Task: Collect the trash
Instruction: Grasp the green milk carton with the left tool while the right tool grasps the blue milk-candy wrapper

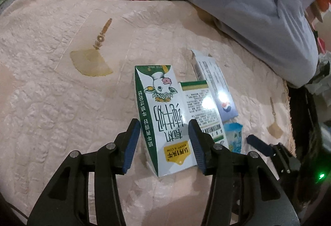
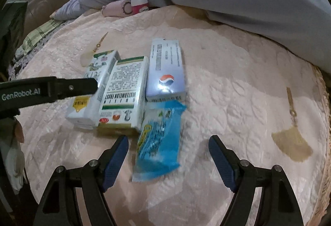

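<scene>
Bedding comes first: a pale pink quilted bed cover carries the trash in a row. Between the open left gripper's pads lies a white-and-green milk carton, untouched as far as can be told. Smaller, a crinkled blue plastic wrapper lies between the wide-open right gripper's fingers, unheld.
</scene>
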The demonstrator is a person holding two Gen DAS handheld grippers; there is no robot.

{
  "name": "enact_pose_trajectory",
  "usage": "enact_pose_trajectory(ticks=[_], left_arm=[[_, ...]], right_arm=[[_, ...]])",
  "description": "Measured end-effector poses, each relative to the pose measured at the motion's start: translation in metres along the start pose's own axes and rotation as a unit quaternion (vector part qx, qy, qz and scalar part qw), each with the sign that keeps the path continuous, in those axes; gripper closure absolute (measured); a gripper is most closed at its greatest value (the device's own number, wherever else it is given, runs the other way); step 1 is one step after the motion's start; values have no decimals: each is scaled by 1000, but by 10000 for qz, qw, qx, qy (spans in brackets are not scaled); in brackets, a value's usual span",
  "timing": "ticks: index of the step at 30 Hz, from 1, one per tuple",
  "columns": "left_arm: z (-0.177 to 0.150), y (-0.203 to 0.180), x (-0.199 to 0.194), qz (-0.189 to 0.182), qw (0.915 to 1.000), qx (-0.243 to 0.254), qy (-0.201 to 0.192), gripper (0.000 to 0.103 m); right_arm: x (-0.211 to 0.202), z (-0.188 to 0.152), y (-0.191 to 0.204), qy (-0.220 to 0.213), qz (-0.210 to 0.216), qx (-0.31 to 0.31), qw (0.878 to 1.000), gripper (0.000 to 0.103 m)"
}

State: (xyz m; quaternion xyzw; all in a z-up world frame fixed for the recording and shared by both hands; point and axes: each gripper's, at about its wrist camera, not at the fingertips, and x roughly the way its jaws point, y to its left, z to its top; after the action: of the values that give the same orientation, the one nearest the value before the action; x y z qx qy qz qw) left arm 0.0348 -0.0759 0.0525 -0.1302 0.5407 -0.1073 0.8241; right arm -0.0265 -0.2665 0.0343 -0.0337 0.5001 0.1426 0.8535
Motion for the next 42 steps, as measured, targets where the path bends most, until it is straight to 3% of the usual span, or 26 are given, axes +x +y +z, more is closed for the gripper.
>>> enact_pose_trajectory(ticks=[3, 11, 16, 18, 20, 24, 34, 42], left_arm=[[7, 1, -10, -154, 9996, -38, -212, 53], [11, -5, 12, 85, 10000, 9, 25, 51], [9, -2, 28, 15, 9998, -20, 216, 47], [7, -1, 26, 13, 9998, 33, 191, 47], [4, 1, 23, 22, 9997, 85, 208, 48], [-11, 6, 8, 28, 9996, 251, 133, 48], [-51, -7, -49, -89, 9969, 778, -67, 48], [-83, -46, -77, -173, 9920, 1218, -277, 48]], right_arm=[[4, 5, -1, -10, -3, -46, 10000, 25], [14, 11, 0, -17, -87, -58, 9999, 25], [15, 11, -1, -69, -82, -24, 9999, 25], [13, 9, -1, -96, -104, -14, 9999, 35], [10, 9, -2, -149, -144, -22, 9998, 59], [-2, -2, -9, -125, -107, 26, 9999, 68], [-65, -47, -18, -532, 303, 390, 9974, 68], [-110, -81, -18, -802, 236, 594, 9947, 68]])
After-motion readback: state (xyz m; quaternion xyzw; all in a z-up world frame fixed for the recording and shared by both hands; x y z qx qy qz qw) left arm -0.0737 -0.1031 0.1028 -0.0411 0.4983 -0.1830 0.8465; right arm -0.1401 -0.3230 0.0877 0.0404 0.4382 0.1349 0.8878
